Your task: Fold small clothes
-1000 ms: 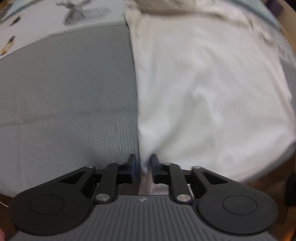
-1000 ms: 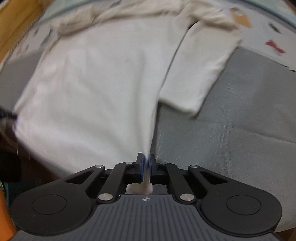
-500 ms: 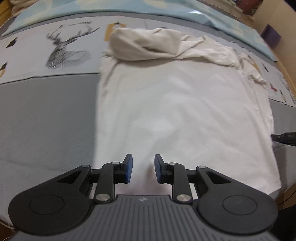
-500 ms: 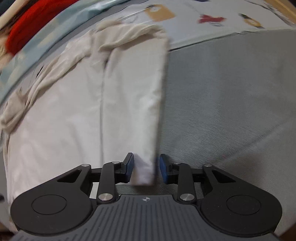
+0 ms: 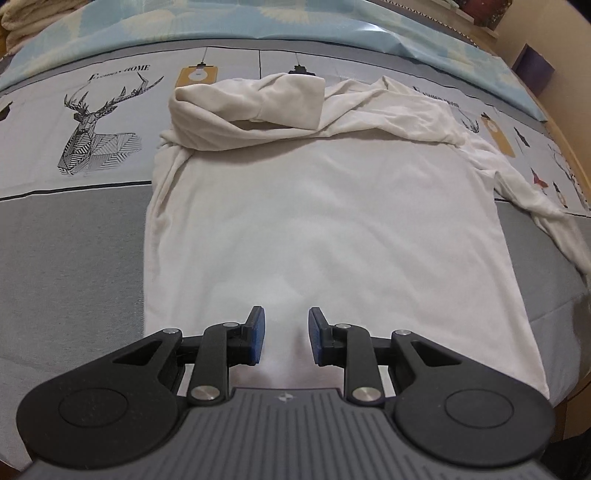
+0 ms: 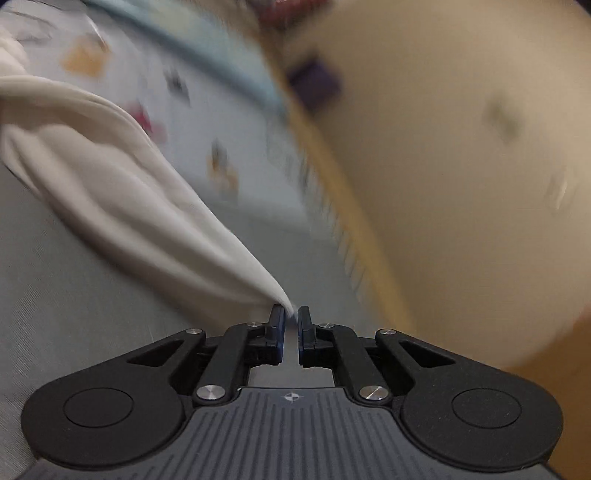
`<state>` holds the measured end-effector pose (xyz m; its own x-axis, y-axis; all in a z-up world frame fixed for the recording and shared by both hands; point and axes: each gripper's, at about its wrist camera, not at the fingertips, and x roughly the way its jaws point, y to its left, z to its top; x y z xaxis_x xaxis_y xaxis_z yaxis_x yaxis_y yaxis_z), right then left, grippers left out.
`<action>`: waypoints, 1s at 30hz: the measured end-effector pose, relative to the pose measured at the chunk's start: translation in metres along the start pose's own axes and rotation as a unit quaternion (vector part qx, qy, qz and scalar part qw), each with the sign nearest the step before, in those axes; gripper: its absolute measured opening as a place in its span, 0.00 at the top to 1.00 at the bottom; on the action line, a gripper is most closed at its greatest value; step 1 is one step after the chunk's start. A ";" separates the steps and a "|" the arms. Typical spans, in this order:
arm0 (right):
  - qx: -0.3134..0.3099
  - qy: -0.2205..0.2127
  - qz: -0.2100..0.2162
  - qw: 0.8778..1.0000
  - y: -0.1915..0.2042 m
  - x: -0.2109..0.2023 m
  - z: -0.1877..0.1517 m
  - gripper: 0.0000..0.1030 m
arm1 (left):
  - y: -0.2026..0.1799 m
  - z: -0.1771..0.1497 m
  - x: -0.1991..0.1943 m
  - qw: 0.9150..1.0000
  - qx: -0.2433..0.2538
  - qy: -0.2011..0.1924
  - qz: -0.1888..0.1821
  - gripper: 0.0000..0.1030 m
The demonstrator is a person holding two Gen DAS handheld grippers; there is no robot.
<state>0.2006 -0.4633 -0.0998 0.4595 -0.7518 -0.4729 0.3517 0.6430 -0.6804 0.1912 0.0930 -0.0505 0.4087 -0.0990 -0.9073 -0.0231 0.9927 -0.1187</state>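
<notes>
A white long-sleeved shirt [image 5: 325, 229] is seen spread flat on a bed cover [image 5: 70, 266] in the left wrist view, filling the middle of the frame. Its hem lies at the bottom of the frame, just in front of the tongs, and its collar end is bunched near the top centre, where one sleeve [image 5: 258, 101] is folded across in a loose heap. The other sleeve [image 5: 535, 199] is trailed off toward the right edge of the frame, over the printed band of the cover. A line-drawn deer print [image 5: 99, 125] is seen on that band at the upper left, well apart from the shirt. A pale blue patterned cloth [image 5: 295, 18] is laid along the top of the frame.

The left gripper [image 5: 283, 338] is held released above the shirt's lower middle; its blue pads [image 5: 258, 332] are parted and nothing is caught between them.

The right wrist view is heavily blurred. The right gripper [image 6: 290, 326] is clenched on the tip of a sleeve of the shirt [image 6: 122, 192], which is drawn out in a taut cone from the upper left of the frame down to the pads at the lower centre. The grey cover is seen beneath it, and a beige wall [image 6: 461, 184] fills the right side of the frame.
</notes>
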 end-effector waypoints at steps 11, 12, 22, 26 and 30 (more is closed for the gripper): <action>0.556 0.053 0.315 0.767 -0.131 0.045 -0.047 0.81 | -0.010 0.008 0.004 1.000 0.005 0.002 -0.002 0.72; 0.579 0.074 0.347 0.734 -0.125 0.050 -0.050 0.81 | -0.011 0.008 0.005 1.000 0.006 0.004 -0.001 0.72; 0.660 0.180 0.370 0.629 -0.069 0.105 -0.029 0.76 | -0.018 0.015 0.017 1.000 0.012 0.011 0.002 0.72; 0.677 0.202 0.341 0.620 -0.069 0.096 -0.023 0.76 | -0.021 0.018 0.017 1.000 0.017 0.008 -0.001 0.72; 0.692 0.230 0.332 0.599 -0.066 0.098 -0.021 0.73 | -0.025 0.022 0.019 1.000 0.020 0.006 0.000 0.72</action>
<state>0.2051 -0.5821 -0.1131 0.7112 -0.0191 -0.7027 0.7013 0.0887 0.7073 0.2191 0.0681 -0.0558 0.3985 -0.1005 -0.9117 0.0132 0.9945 -0.1039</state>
